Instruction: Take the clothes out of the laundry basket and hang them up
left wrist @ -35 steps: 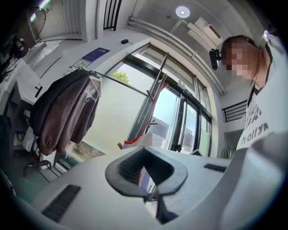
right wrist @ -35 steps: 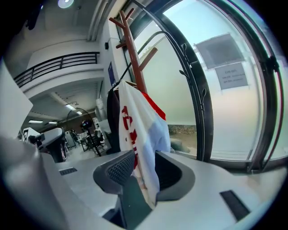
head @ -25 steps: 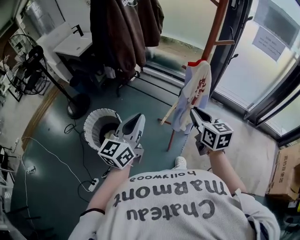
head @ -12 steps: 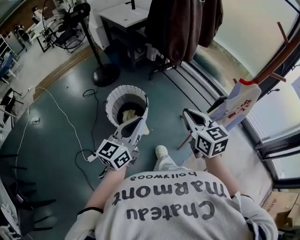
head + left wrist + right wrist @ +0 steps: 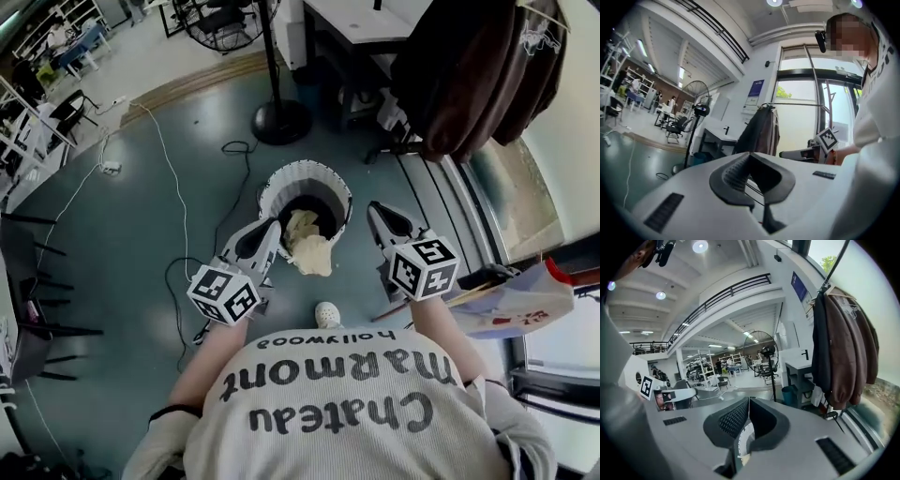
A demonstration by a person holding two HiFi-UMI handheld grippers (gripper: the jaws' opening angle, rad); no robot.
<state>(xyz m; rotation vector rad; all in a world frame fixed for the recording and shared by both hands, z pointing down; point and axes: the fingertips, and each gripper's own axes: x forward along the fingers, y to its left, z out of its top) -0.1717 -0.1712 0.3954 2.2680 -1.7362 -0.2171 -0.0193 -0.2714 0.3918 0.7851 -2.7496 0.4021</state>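
Observation:
A white ribbed laundry basket stands on the grey-green floor, with a cream cloth inside it and spilling over its near rim. My left gripper is shut and empty, level, just left of the basket's near rim. On the other side my right gripper is shut with nothing between its pads. A white garment with red and blue print hangs on a wooden rack at the right edge. In the gripper views both the left gripper and the right gripper show touching pads.
A dark brown jacket hangs on a rail at the back right, also the jacket ahead of my right gripper. A standing fan's base and a white desk lie beyond the basket. Cables trail over the floor at left.
The view swung left from the wooden rack to the basket. Both grippers moved with it and now flank the basket's near rim. The hung white garment slid to the right edge.

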